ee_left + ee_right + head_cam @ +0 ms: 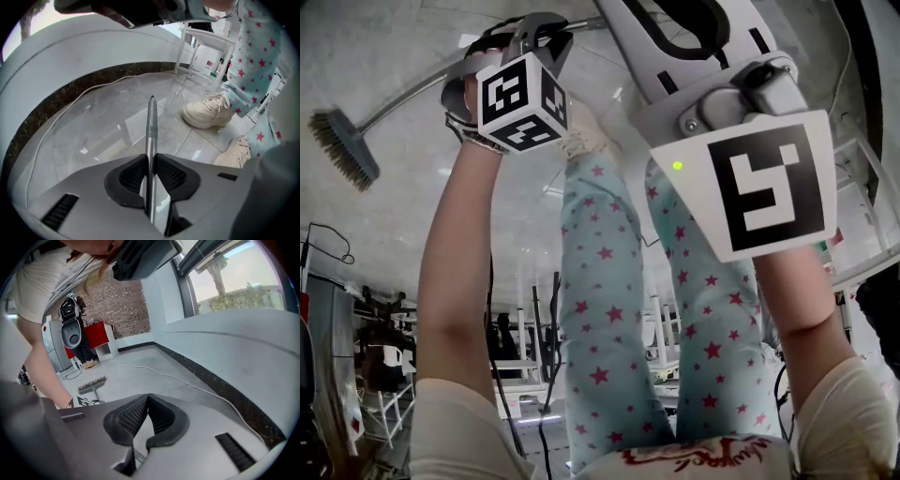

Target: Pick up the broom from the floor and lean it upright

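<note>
The broom (150, 136) is a thin one: a straight, shiny metal tube that turns to a duller grey sleeve toward its far tip, and at the other end a narrow flat brush head (342, 148) with a row of stiff, pale bristles. The left hand-held gripper (150, 159) pinches the tube between its two black ribbed pads, close to the far end of the handle, so most of the handle runs off left and down to the brush head, which sits low over the floor (93, 136) – whether it touches cannot be told. The right hand-held gripper (147, 397) has its pads pressed together at the tips with nothing between them. The floor is glossy grey tile that mirrors the light; a white cable (179, 380) trails along it beside a dark speckled stone strip (51, 101) at the foot of a smooth white curved wall (70, 51). Only the left gripper view shows the grip itself and the cream sneakers (206, 112) just right of the handle. The head view gives the whole slant of the broom and the star-printed pale blue trousers (600, 309). The right gripper view alone shows the bristles standing upward (92, 384), a brick wall (126, 305), a red cabinet (96, 333) and a window (234, 282).
</note>
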`<state>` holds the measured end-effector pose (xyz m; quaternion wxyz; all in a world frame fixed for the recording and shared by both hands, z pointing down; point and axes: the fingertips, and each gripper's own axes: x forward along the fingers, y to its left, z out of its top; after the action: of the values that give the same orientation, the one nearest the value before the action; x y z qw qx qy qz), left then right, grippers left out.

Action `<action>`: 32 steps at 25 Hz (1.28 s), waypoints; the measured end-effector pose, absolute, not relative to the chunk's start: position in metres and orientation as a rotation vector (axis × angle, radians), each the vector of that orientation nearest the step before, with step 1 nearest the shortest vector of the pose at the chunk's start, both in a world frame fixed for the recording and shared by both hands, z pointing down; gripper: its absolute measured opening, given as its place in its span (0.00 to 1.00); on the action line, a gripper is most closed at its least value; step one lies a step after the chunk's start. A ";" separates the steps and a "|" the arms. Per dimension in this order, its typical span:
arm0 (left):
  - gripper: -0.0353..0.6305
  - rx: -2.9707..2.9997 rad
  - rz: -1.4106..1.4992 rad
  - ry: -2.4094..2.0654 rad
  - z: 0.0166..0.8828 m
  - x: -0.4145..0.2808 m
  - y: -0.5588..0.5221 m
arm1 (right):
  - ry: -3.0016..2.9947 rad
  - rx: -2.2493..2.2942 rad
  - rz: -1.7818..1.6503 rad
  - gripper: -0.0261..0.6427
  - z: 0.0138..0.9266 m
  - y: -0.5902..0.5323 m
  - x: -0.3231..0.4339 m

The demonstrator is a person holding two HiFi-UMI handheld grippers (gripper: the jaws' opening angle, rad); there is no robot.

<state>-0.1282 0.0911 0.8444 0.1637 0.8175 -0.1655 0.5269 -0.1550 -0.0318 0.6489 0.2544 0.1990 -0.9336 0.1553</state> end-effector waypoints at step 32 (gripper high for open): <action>0.19 2.575 0.863 -1.333 0.356 -0.144 -0.063 | -2.544 1.180 0.382 0.08 0.233 -0.102 -0.063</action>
<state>-0.1436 -0.0628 0.3565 0.0582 0.8496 -0.4400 0.2848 -0.0625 -0.1019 0.2330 0.1552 0.4119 -0.8880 0.1335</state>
